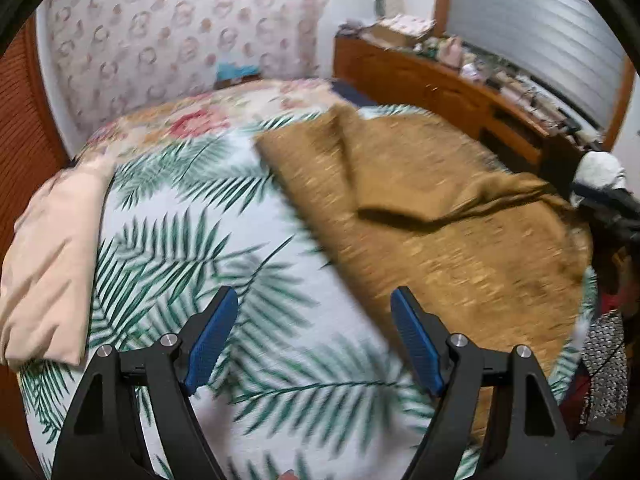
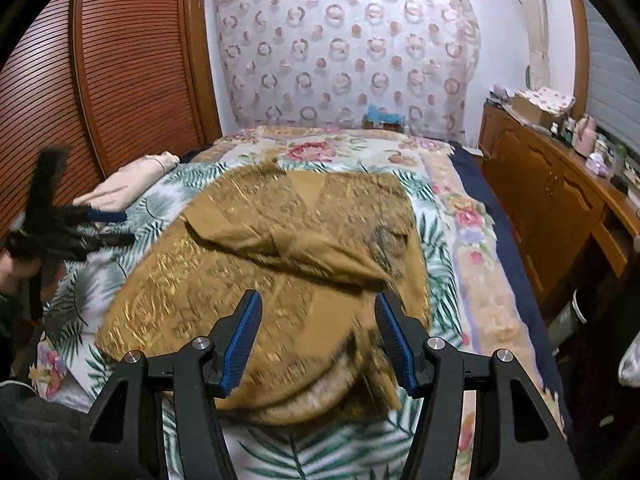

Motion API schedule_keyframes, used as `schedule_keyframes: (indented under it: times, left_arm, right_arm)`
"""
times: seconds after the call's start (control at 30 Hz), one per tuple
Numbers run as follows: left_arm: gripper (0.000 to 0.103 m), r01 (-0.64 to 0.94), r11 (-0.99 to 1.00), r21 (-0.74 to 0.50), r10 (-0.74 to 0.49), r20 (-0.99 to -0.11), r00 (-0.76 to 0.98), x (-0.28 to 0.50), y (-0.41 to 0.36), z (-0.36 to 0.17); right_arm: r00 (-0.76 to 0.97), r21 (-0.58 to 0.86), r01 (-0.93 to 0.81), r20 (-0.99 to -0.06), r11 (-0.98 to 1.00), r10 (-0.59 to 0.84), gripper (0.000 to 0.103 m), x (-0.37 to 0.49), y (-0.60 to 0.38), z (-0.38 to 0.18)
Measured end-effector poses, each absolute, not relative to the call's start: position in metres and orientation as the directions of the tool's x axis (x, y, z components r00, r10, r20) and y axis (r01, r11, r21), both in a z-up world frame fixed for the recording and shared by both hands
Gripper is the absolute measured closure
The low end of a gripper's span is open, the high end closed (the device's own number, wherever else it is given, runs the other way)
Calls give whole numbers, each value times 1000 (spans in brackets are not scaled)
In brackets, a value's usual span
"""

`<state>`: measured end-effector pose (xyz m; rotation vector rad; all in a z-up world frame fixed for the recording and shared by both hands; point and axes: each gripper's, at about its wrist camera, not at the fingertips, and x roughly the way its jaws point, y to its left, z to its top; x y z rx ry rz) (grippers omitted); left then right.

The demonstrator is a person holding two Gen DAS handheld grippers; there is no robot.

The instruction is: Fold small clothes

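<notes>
A mustard-gold patterned garment (image 2: 280, 260) lies spread on the palm-leaf sheet of the bed (image 2: 440, 264), with one part folded over its middle. In the left wrist view the garment (image 1: 440, 216) lies to the right. My left gripper (image 1: 314, 300) is open and empty above the sheet, just left of the garment's edge. It also shows in the right wrist view (image 2: 116, 224) at the far left. My right gripper (image 2: 318, 306) is open and empty, hovering over the garment's near part.
A folded beige cloth (image 1: 52, 264) lies at the bed's left edge. A wooden slatted wardrobe (image 2: 120, 80) stands on the left. A wooden cabinet (image 2: 560, 200) with clutter on top runs along the right. A patterned curtain (image 2: 344, 52) hangs behind the bed.
</notes>
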<state>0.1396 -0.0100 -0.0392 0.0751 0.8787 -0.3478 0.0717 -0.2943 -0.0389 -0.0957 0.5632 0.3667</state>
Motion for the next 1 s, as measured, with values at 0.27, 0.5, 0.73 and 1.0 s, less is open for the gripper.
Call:
schedule_keyframes:
  times: [0.27,0.5,0.73,1.0]
  left_arm:
    - [23,310,951,-20,-198,-807,556,146,-4,-66]
    - [14,322,946,-24,-211,-802,559,148,-6,-67]
    - [0,330,944,-17,-205,-813,544,149,-11,-71]
    - [0,278,960,-26,-183,-810,557,149,-11,-70]
  right_arm:
    - [759,-44,-448,-546,893,354,42,95,-254,-32]
    - [706,-55,-517,-592,854,389,42,139,-226,-34]
    - [652,-125,-567,-672,814,351,42,178,-195,-46]
    - [611,-205,-603,-740,771,281,42,202,-161,-66]
